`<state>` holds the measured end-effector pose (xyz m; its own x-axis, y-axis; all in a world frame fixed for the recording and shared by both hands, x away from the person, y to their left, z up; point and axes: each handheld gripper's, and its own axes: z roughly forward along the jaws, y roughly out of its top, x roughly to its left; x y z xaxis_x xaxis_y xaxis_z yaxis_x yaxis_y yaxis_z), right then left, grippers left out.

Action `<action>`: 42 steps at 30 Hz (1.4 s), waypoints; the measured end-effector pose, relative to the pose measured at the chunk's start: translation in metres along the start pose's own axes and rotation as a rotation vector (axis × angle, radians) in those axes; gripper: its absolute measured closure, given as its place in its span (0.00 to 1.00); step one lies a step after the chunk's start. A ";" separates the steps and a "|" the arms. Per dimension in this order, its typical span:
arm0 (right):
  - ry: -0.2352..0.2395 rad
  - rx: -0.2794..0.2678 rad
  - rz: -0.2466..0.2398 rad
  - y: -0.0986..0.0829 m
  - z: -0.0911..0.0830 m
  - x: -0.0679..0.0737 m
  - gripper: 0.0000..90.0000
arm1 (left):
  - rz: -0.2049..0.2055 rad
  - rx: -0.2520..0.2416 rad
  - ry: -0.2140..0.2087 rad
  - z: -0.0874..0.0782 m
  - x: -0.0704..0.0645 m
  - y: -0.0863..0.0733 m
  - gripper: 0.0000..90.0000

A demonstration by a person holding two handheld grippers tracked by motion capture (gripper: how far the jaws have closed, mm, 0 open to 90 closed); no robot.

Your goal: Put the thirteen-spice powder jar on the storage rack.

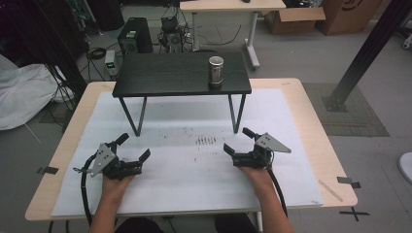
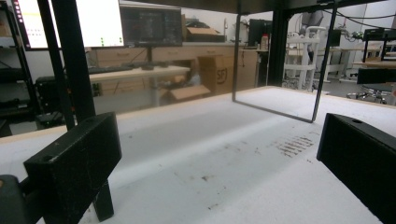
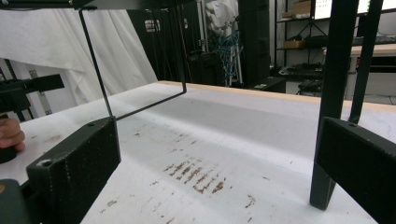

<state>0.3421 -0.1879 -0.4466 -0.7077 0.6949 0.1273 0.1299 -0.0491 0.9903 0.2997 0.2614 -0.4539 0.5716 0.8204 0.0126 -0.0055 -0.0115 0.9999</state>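
A silver metal cup (image 1: 215,70) stands upright near the right end of a small black raised shelf (image 1: 165,75) at the back of the white mat (image 1: 184,179). My left gripper (image 1: 133,147) rests low on the mat at front left, its jaws wide apart with nothing between them (image 2: 217,163). My right gripper (image 1: 238,140) sits at front right, also open and empty (image 3: 217,168). Both point toward the shelf's thin legs (image 2: 280,107) (image 3: 135,107). Brown scuff marks (image 1: 205,141) lie on the mat between the grippers.
The wooden table's edge (image 1: 335,160) frames the mat. Beyond it are a computer tower (image 1: 135,36), cardboard boxes (image 1: 296,19), a desk (image 1: 228,6) and a slanted black post (image 1: 364,53). White cloth (image 1: 24,92) lies at the left.
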 end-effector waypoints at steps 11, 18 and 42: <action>-0.025 -0.033 -0.038 -0.007 -0.004 0.004 0.00 | -0.002 -0.001 0.000 0.000 0.000 0.000 0.00; -0.036 -0.070 -0.120 -0.010 -0.007 0.012 0.00 | 0.002 -0.004 0.000 -0.001 0.000 0.000 0.00; -0.036 -0.087 -0.134 -0.011 -0.009 0.014 0.00 | 0.002 -0.004 0.002 -0.001 -0.001 0.000 0.00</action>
<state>0.3245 -0.1837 -0.4551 -0.6888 0.7249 -0.0065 -0.0258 -0.0155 0.9995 0.2988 0.2614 -0.4542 0.5700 0.8215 0.0144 -0.0098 -0.0107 0.9999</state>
